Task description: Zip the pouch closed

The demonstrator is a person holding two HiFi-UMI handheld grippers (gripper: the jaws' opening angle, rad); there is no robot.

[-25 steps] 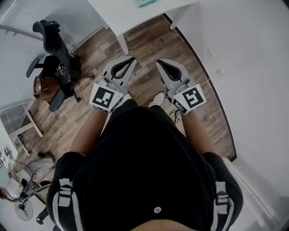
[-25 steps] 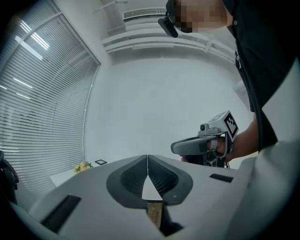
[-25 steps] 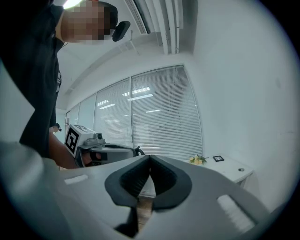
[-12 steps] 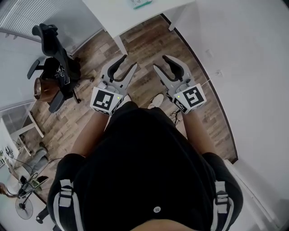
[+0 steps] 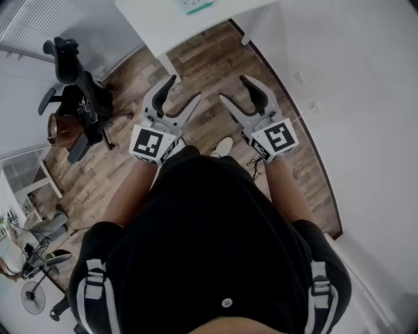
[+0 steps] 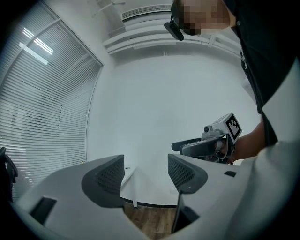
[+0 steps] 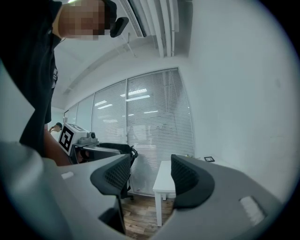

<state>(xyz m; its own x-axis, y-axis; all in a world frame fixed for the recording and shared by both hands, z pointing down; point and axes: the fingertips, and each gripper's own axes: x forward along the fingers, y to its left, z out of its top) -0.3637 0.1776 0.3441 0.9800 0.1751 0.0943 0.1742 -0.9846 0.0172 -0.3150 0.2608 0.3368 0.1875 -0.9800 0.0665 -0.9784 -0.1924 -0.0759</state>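
Both grippers are held level in front of the person, above the wooden floor and short of the white table point(image 5: 163, 29). My left gripper point(image 5: 181, 90) is open with nothing between its jaws, which have just been opening. My right gripper point(image 5: 234, 88) is open and empty too, its jaws also just having spread. A small teal item point(image 5: 194, 5) lies on the table, cut off by the top edge; I cannot tell whether it is the pouch. The left gripper view shows the left gripper point(image 6: 145, 173) with the table point(image 6: 140, 190) beyond. The right gripper point(image 7: 147, 176) faces the table point(image 7: 164, 178).
A black office chair point(image 5: 72, 72) stands on the left with a brown bag point(image 5: 55, 127) beside it. A white wall point(image 5: 353, 98) runs along the right. Window blinds point(image 7: 150, 126) fill the far side. The person's shoe point(image 5: 223, 146) shows below the grippers.
Both grippers went from shut to wide open. Both hands moved forward toward the table, and the table edge has drawn nearer in the head view.
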